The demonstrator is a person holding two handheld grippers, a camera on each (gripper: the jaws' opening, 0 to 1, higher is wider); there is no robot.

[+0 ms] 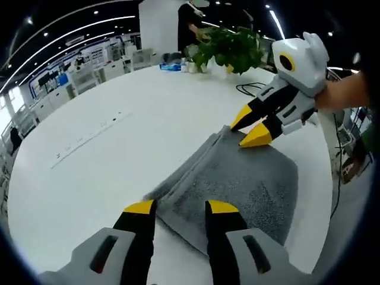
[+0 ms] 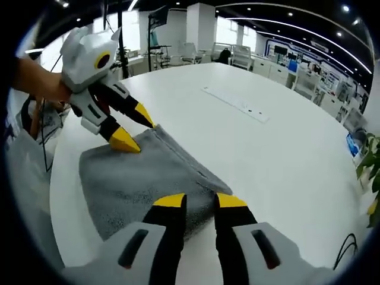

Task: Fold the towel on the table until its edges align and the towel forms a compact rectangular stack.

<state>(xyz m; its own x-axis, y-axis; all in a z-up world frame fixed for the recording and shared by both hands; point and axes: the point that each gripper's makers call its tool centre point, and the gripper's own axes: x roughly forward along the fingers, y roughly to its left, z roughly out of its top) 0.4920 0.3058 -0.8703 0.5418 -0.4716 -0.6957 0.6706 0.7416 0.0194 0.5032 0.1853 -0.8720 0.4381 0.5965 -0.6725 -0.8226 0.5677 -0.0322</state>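
1. On the white table (image 1: 107, 148) lies the grey towel (image 1: 249, 184), already folded; it looks soft, light and limp.
2. Left gripper (image 1: 181, 206) and right gripper (image 2: 200, 200) stand with jaws apart, each at one corner of the thick folded edge; pinch all layers there.

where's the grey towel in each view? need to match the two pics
Left gripper view: the towel lies centre to lower right on the white table, its near corner between the left gripper tips.
Right gripper view: the towel lies left of centre, reaching down to the right gripper tips.
Shared landmark: the towel's folded edge, with the other gripper's yellow tips at its far corner in both views.
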